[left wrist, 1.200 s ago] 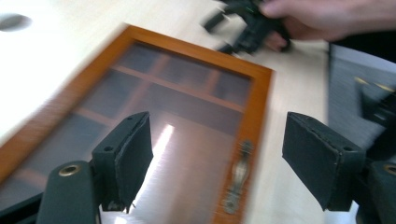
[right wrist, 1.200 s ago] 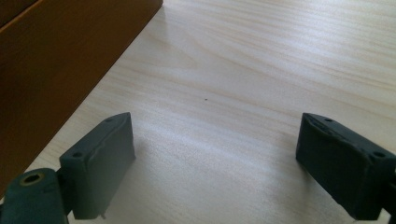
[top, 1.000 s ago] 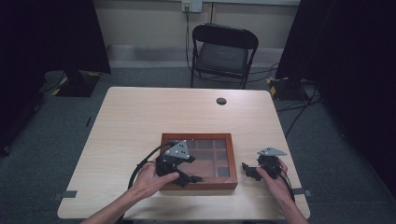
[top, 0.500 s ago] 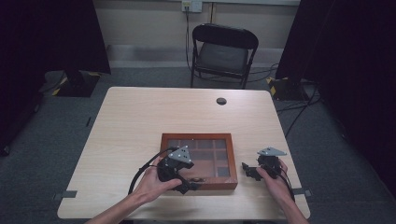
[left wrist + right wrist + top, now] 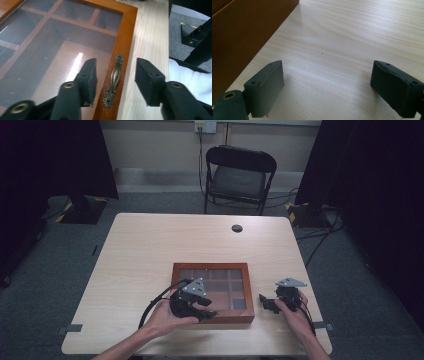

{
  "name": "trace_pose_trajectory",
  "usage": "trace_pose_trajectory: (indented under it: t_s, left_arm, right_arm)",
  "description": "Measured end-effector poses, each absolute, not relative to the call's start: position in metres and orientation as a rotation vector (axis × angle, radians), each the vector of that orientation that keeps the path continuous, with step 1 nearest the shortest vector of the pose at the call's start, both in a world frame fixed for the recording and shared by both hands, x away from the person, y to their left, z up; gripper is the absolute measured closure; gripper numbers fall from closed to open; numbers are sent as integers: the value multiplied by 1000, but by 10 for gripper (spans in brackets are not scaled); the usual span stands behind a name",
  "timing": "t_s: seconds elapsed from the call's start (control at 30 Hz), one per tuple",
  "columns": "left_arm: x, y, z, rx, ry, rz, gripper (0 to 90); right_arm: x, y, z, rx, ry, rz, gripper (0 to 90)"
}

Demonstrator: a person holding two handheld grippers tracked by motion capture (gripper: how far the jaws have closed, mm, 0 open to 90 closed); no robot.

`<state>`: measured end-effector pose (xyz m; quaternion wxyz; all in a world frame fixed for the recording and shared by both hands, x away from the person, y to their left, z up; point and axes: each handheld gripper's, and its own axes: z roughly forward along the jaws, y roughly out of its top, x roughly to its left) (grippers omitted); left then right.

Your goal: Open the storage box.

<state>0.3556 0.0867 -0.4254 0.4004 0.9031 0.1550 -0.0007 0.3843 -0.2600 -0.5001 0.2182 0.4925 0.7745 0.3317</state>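
**Left jaws closing on the lid handle of the box**

The box sits near the front edge of the table, right of centre, lid down. It is a wooden case with a glass-paned lid over dividers. A brass handle runs along the front rail of the lid.

Your left gripper is over the box's front left corner. Its jaws have just been closing and now straddle the handle, one over the glass, the other out past the front edge. The pads do not yet touch it; nothing is pinched.

Your right gripper rests on the table just right of the box, jaws spread wide and empty.

Handling, as judged: the frame is stiff, and the box probably carries some weight. The glass is fragile and slick; keep the pad off it. The handle is thin, hard metal, and may slip from a light pinch. Take it at mid-length, square across. Your right gripper is placed to steady the box's side wall if the box shifts.
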Motion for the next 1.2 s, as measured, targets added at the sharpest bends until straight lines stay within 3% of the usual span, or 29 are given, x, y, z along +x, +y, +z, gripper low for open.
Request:
trace_pose_trajectory:
  t_s: [0.1, 0.33, 0.7, 1.2]
  left_arm:
    - [356, 86, -427, 2275, 376, -8, 686]
    - [353, 84, -433, 2286, 335, 24, 801]
    - [352, 86, -435, 2269, 312, 37, 811]
    - [358, 84, -430, 2266, 374, -43, 816]
  right_arm:
    - [384, -260, -500, 1364, 2143, 916, 109]
    - [384, -260, -500, 1364, 2144, 917, 109]
    - [384, -260, -500, 1363, 2144, 919, 109]
    - [385, -260, -500, 1359, 2146, 918, 108]
